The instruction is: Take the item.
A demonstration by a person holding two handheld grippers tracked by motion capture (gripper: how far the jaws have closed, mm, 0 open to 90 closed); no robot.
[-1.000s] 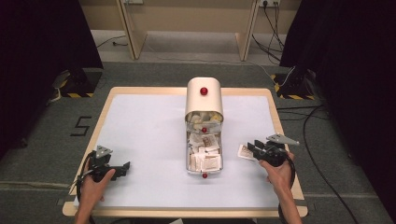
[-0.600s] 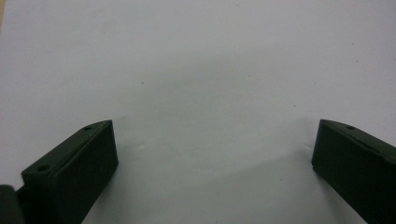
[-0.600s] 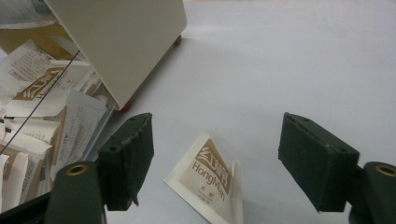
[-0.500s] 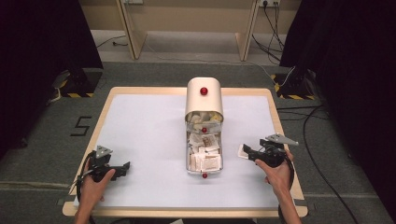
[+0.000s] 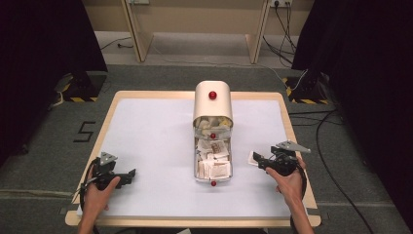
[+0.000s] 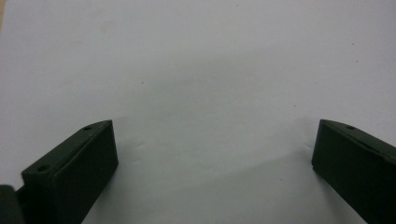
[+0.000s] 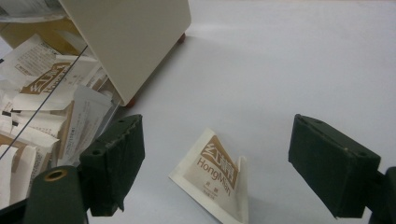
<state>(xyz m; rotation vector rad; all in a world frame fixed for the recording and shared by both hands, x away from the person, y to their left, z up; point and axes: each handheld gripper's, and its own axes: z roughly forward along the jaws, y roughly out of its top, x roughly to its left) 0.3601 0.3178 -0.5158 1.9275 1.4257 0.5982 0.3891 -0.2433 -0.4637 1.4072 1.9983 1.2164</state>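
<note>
Now R gripper (image 7: pixel 217 163) has just been opening, jaws wide, nothing held; flat triangular paper tea sachet (image 7: pixel 212 175) lies on smooth white mat between them, untouched. Cream round-topped dispenser box (image 7: pixel 126 42) ahead-left. L gripper (image 6: pixel 212 168) wide, empty.

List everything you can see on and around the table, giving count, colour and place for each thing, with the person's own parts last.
table: one, white top with a wooden rim, centre.
box: one, cream with red knobs, mid-table, its clear drawer pulled out toward the person.
packets in the drawer: many, white and brown, count unclear.
loose packet: one, white and brown, flat on the table between the right jaws, untouched.
cables: several, black, on the grey floor at right.
left hand-held gripper: one, black, near left, jaws open.
right hand-held gripper: one, black, near right, jaws just opened.
</note>
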